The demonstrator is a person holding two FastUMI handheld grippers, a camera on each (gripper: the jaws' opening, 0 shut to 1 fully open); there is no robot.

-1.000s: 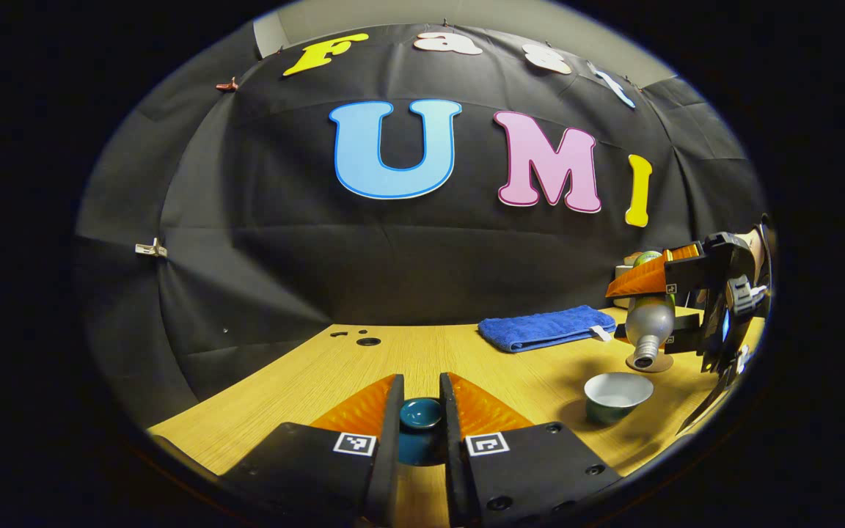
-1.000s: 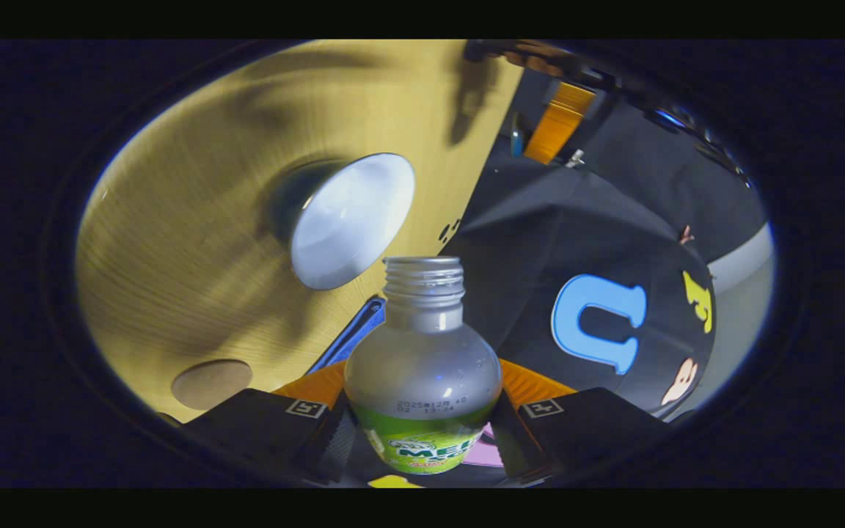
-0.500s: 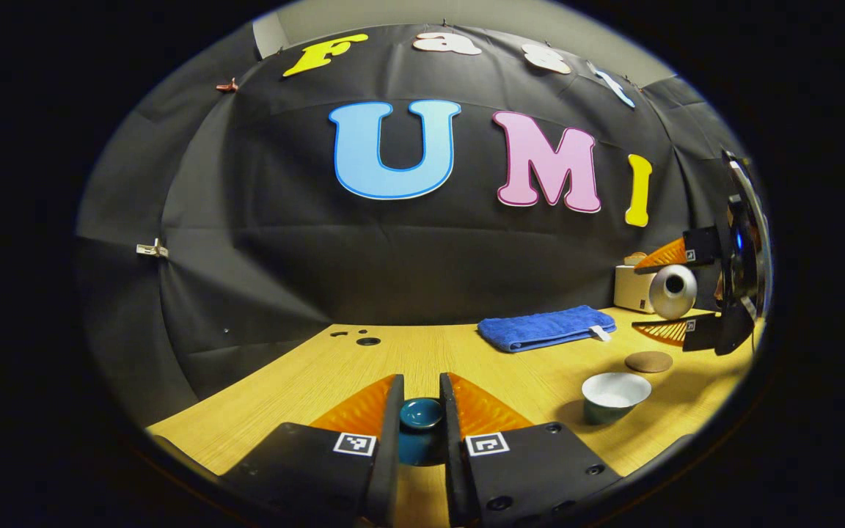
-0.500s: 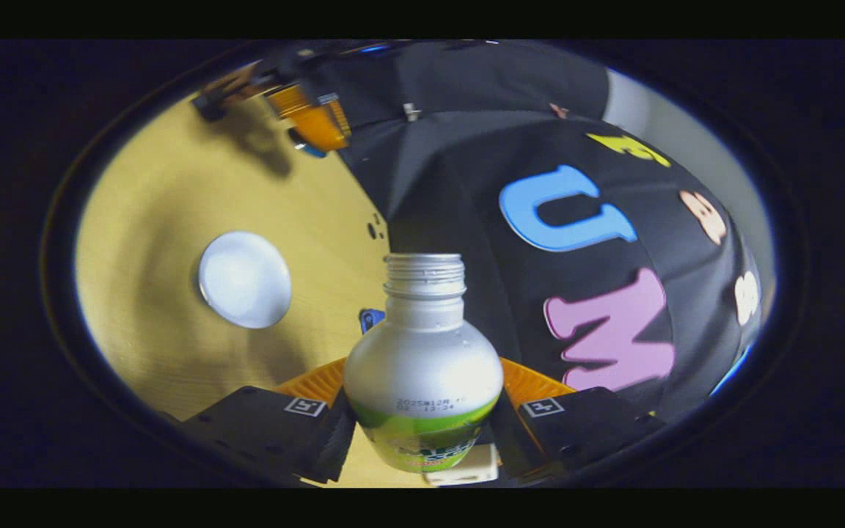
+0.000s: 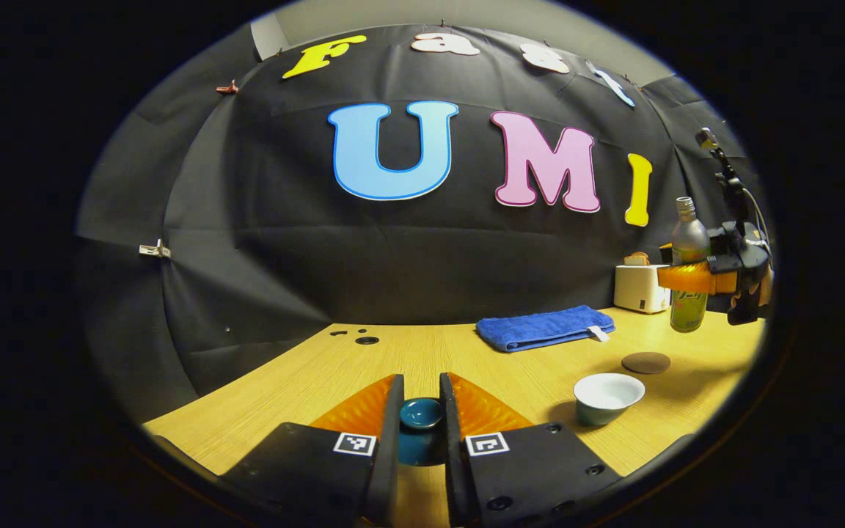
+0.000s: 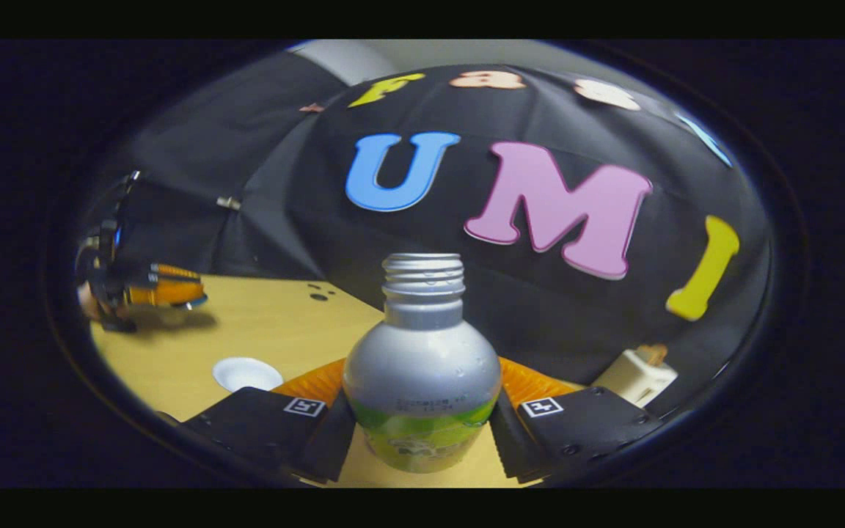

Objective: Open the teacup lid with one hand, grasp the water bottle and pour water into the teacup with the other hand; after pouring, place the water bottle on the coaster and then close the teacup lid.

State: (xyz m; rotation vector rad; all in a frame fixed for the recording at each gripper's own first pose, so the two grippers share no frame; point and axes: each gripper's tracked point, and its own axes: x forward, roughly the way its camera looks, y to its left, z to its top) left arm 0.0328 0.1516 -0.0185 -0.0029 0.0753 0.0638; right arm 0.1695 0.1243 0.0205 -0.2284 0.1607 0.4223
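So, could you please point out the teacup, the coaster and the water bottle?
teacup (image 5: 608, 390): left gripper view, pale inside
coaster (image 5: 646, 362): left gripper view, top face
water bottle (image 6: 422, 367): right gripper view, silver shoulder

Count of things on and over the table.

Two grippers: left gripper (image 5: 420, 422) near, right gripper (image 6: 422, 411) far right. One water bottle (image 6: 422, 367), uncapped. One teacup (image 5: 607, 396), open, at right. One teacup lid (image 5: 421, 414), near centre. One round coaster (image 5: 646, 362), right, beyond the cup. One folded blue towel (image 5: 543, 328), far. One white box (image 5: 639, 288), far right. One wooden table (image 5: 320, 374).
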